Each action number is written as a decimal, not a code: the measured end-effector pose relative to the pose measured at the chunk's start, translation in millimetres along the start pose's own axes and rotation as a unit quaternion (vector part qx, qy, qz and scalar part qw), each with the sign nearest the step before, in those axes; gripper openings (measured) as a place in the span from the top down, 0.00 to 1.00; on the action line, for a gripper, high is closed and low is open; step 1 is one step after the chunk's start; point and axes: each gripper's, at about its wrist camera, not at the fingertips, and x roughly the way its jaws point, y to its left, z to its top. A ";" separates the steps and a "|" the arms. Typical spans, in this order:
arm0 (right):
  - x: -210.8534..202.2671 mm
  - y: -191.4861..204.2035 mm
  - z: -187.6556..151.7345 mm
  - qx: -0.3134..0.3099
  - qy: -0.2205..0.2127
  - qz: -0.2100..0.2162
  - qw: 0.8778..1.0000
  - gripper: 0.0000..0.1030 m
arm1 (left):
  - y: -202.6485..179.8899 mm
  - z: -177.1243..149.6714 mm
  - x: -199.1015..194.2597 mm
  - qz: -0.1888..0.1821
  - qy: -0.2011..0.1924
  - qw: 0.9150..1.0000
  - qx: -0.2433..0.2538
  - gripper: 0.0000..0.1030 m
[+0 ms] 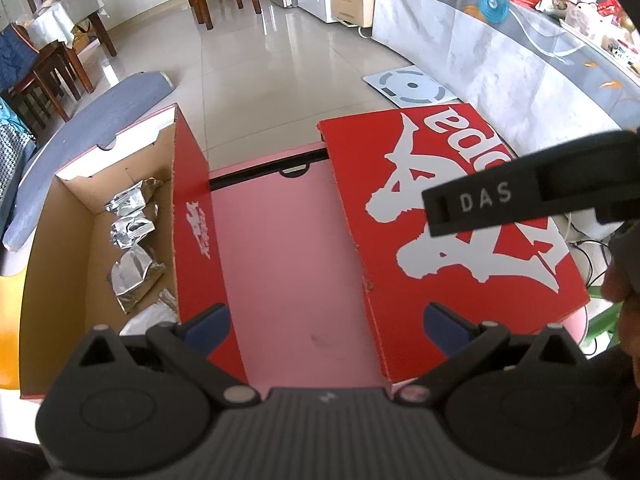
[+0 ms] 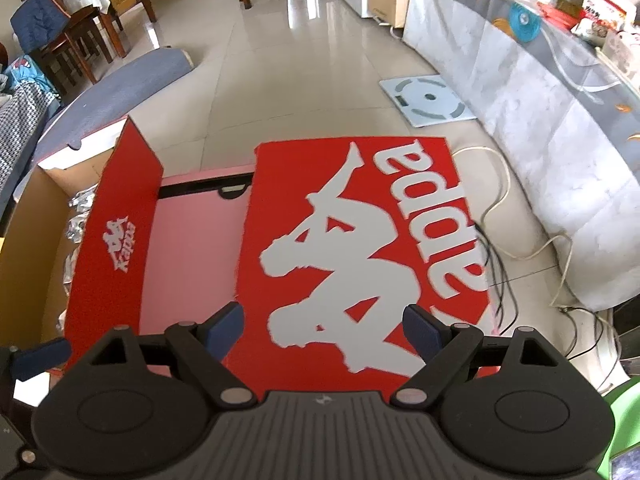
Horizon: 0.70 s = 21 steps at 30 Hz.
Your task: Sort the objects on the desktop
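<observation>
Both grippers, left (image 1: 326, 326) and right (image 2: 324, 326), hang spread and empty over the pink table (image 1: 288, 248). Between the right fingers lies the red lid (image 2: 360, 240); foil packets (image 1: 132, 236) sit in the open box (image 1: 192, 216) far left.

Both views look forward and steeply down from close above a pink table (image 1: 292, 248), each with its own black gripper body filling the lower edge.

The left wrist view sits over the strip of table between the open box (image 1: 96, 248) and the red lid (image 1: 448, 216), near enough that the box interior shows beside the table.

The right wrist view sits directly over the red lid (image 2: 360, 248), with the open box (image 2: 36, 248) pushed to the lid's far side at the frame edge.

Shared ground: the lid, the table, the box's red wall, the tiled floor (image 1: 280, 56) beyond the lid, and the white scale (image 2: 428, 100) lying there.
</observation>
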 end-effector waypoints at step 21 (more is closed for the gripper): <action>-5.8 -32.8 -3.0 0.009 -0.015 -0.069 0.997 0.16 | -41.6 9.1 22.0 -0.020 0.016 0.999 0.020 0.00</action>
